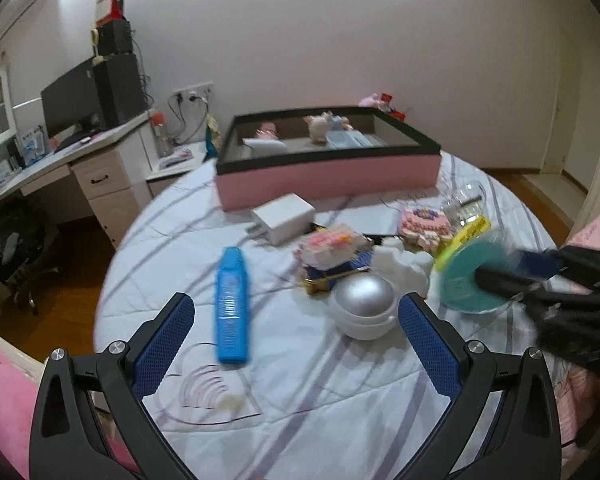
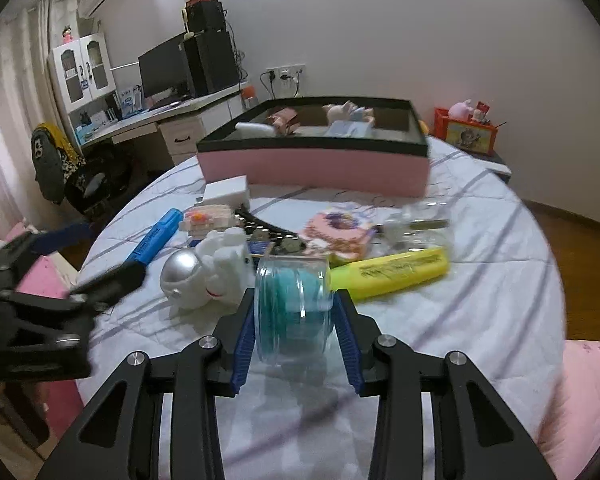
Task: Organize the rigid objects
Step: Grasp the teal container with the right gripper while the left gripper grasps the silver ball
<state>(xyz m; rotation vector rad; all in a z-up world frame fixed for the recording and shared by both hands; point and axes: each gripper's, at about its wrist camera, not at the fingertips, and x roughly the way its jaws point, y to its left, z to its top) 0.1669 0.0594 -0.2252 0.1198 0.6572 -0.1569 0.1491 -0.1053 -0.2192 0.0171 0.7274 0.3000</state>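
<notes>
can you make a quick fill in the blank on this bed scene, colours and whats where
The right gripper has its jaws around a clear spool of ____ tape.
The left gripper has its jaws wide ____ above the silver ball.
The storage box at the back has ____ outer walls.
Right of the spool lies a ____ highlighter.

Missing words: teal; open; pink; yellow

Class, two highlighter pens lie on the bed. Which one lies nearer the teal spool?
The yellow highlighter: its end almost meets the teal spool. The blue highlighter lies beyond the astronaut figure.
</notes>
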